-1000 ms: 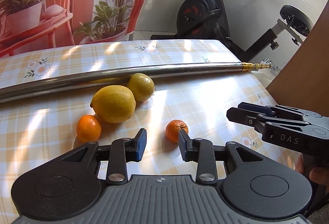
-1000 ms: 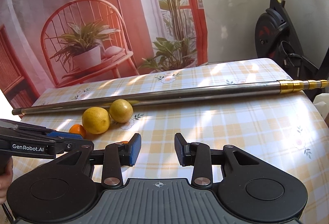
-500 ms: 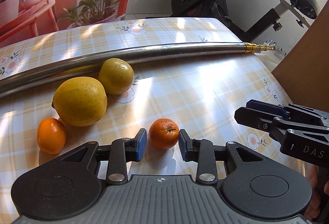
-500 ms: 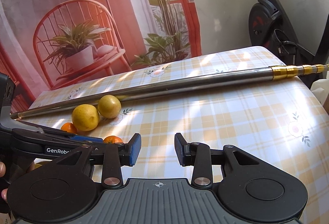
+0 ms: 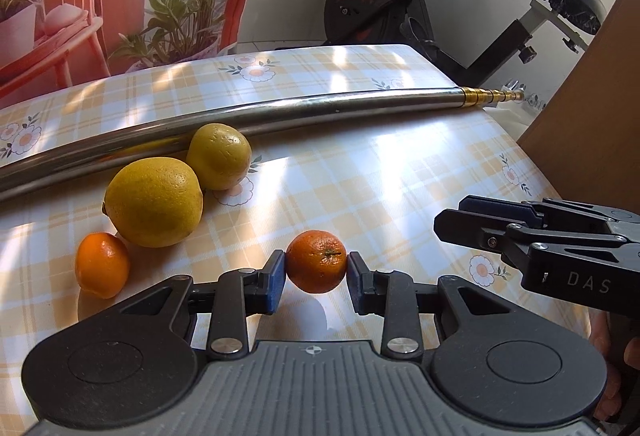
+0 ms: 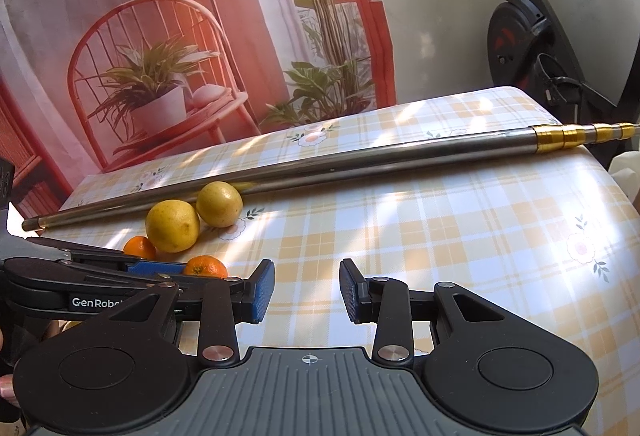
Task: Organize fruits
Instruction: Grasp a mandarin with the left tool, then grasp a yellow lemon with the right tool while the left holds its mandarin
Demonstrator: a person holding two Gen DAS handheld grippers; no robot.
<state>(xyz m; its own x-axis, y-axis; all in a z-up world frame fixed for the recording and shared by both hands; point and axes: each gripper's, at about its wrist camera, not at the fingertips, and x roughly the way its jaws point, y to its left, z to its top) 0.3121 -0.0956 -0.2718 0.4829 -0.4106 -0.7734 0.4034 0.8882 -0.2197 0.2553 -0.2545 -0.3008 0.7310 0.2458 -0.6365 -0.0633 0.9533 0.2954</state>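
Orange small mandarin [image 5: 316,261] is sitting between the blue pads of the left hand-held gripper [image 5: 316,268], both pads touching or nearly touching its sides; whether it is pinching firmly yet, cannot tell, and the fruit seems to be resting on the yellow-checked plastic-covered bench [image 5: 400,196]; a second small orange mandarin [image 5: 102,264] is lying just beside a large yellow lemon [image 5: 154,202], which is touching a smaller yellow-green round citrus [image 5: 219,156] against a long steel pole [image 5: 320,108]; right hand-held gripper [image 6: 307,290] is hovering with jaws spread, holding nothing, over bare cloth. Risk, as a judgement: round slick skin is likely slipping out forward if the pads are closing off-centre; squeezing too hard is bruising it; a rolling mandarin could be nudging the other fruit.
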